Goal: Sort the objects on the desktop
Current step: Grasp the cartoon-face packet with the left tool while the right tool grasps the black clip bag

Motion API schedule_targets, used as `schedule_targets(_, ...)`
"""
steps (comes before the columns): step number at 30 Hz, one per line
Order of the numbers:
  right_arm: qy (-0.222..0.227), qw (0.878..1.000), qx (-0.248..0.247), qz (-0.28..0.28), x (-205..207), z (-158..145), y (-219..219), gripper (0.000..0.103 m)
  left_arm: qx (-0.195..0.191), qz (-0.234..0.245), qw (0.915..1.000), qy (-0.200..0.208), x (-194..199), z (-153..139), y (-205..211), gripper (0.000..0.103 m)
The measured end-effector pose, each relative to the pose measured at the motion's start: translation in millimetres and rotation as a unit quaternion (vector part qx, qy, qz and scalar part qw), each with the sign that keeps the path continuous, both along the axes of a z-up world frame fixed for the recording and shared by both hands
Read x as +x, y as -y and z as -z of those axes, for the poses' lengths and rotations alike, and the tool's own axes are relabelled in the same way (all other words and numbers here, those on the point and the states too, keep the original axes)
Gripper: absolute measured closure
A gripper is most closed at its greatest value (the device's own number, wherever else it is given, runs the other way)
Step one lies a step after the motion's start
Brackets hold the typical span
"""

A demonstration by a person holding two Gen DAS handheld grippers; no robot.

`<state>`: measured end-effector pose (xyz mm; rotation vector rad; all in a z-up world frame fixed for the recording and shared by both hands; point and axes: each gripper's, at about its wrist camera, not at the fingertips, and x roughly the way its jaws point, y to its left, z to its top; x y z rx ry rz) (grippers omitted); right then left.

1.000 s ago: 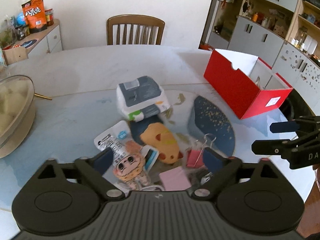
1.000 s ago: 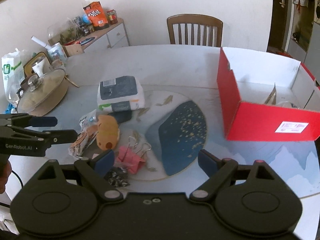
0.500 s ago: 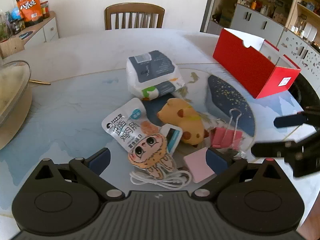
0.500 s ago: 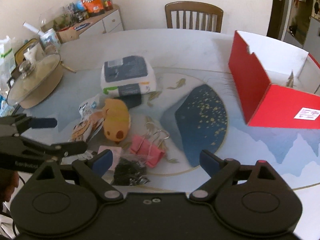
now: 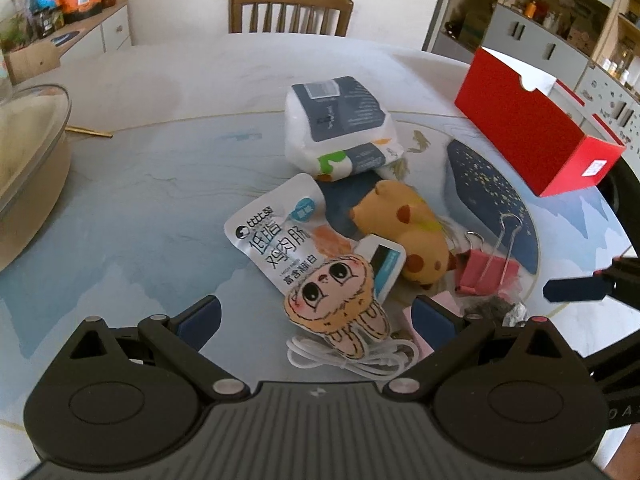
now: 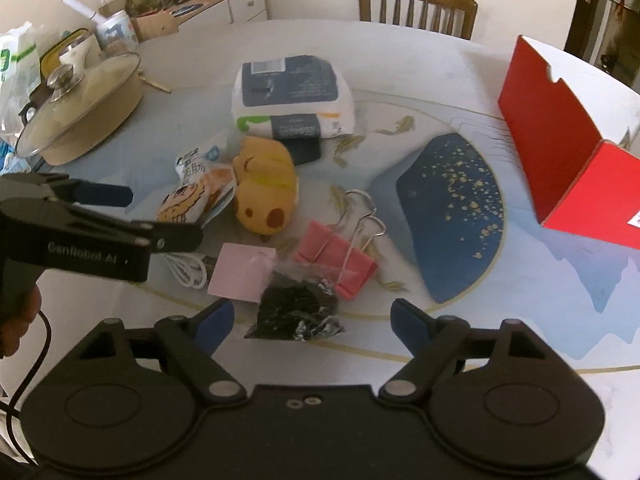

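Observation:
A pile of small objects lies mid-table: a tissue pack (image 5: 340, 120), a snack pouch (image 5: 276, 240), a cartoon plush (image 5: 336, 308), a white cable (image 5: 352, 356), a yellow pig toy (image 5: 408, 236), pink binder clips (image 6: 340, 256), a pink pad (image 6: 242, 272) and a black bag (image 6: 296, 308). A red open box (image 6: 548, 120) stands at the right. My left gripper (image 5: 316, 316) is open and empty, low over the plush and cable. My right gripper (image 6: 310, 320) is open and empty, just above the black bag.
A lidded pot (image 6: 80, 108) sits at the table's left side. A wooden chair (image 5: 290, 12) stands behind the table. A sideboard (image 6: 200, 4) with snacks and jars is at the back left. Cabinets (image 5: 560, 32) line the right wall.
Both grippers have moved lower and closer to the pile. The objects now look larger. Both grippers stay open and nothing has been picked up.

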<state>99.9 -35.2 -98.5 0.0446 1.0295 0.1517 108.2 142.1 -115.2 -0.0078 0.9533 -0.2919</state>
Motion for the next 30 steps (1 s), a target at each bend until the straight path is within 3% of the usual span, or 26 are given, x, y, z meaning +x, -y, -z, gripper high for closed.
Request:
schedule_targets(6, -0.003, 1.000, 0.001, 0.000, 3.0, 1.5, -5.1, 0.023, -0.001, -0.002, 1.0000, -0.001, 3.1, 1.2, -4.4, 0.007)
schedule_targets(12, -0.007, 1.000, 0.004, -0.001, 7.2, 1.9, -7.6, 0.036, 0.002, 0.009, 0.9999, -0.008, 5.1, 2.5, -3.1, 0.035)
schedule_targets(17, -0.012, 1.000, 0.006, -0.001, 8.6, 3.1, -7.8, 0.045, 0.000, 0.017, 0.9998, -0.009, 5.1, 2.2, -1.3, 0.048)
schedule_targets(20, -0.017, 1.000, 0.012, 0.000, 9.5, 5.3, -6.5, 0.055, -0.007, 0.020, 0.9997, -0.011, 5.3, 1.7, -2.0, 0.049)
schedule_targets(30, -0.016, 1.000, 0.026, 0.006, 7.1, 2.8, 1.8, 0.064, -0.020, 0.014, 0.9997, -0.011, 2.0, -3.9, -5.2, 0.054)
